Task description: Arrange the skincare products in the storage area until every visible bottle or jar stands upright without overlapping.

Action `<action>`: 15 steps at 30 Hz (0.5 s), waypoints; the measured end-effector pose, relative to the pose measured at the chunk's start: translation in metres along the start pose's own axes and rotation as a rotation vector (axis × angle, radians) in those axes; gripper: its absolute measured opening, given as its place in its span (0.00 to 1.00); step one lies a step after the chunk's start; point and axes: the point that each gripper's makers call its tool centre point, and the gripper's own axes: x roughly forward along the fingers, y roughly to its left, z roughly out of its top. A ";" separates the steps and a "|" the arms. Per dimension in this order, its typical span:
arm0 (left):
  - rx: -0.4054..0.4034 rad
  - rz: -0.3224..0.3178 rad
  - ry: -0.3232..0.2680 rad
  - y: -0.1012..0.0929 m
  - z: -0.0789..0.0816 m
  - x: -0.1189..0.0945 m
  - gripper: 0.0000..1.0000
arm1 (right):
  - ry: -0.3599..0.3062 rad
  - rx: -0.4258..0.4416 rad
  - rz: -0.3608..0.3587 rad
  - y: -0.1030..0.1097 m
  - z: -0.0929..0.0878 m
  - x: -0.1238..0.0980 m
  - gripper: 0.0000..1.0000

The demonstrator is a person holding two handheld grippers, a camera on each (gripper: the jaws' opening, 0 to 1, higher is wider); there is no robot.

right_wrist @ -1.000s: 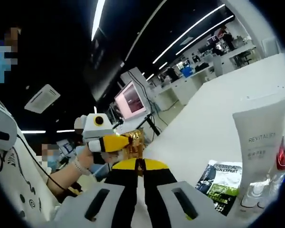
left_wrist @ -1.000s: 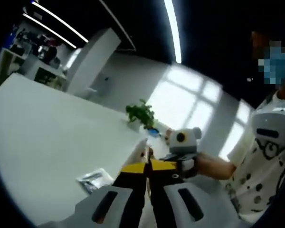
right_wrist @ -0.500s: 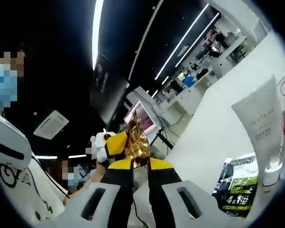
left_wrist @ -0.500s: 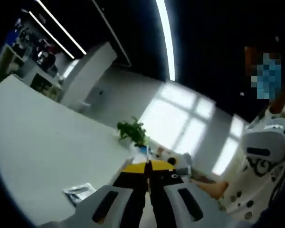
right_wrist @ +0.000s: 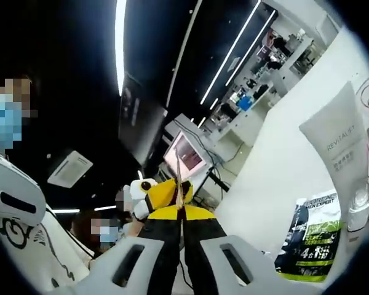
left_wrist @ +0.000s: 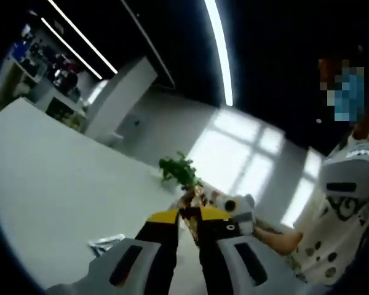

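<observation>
Left gripper [left_wrist: 189,212]: yellow-tipped jaws nearly closed, pinching a small gold, crinkled item [left_wrist: 190,200] at the tips. Right gripper [left_wrist: 234,212] enters from the right, just beside the tips, held by a person's hand [left_wrist: 277,238]. White table [left_wrist: 55,178] to the left; a flat sachet [left_wrist: 104,244] lies near. Potted plant [left_wrist: 179,169] stands far.

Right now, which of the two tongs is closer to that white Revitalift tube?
Right. The white tube stands just off to the side of the right tongs, beside the green sachet. The left tongs meet them on the far side from the tube.
</observation>
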 end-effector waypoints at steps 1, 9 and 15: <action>-0.002 -0.004 0.006 -0.001 -0.002 0.001 0.13 | -0.010 0.014 0.007 0.000 0.002 0.000 0.01; -0.093 -0.031 -0.043 -0.007 -0.008 0.000 0.00 | -0.028 0.033 0.005 0.001 0.003 -0.002 0.01; -0.096 -0.026 -0.007 -0.006 -0.019 -0.001 0.00 | -0.046 0.045 -0.009 -0.003 0.002 -0.004 0.01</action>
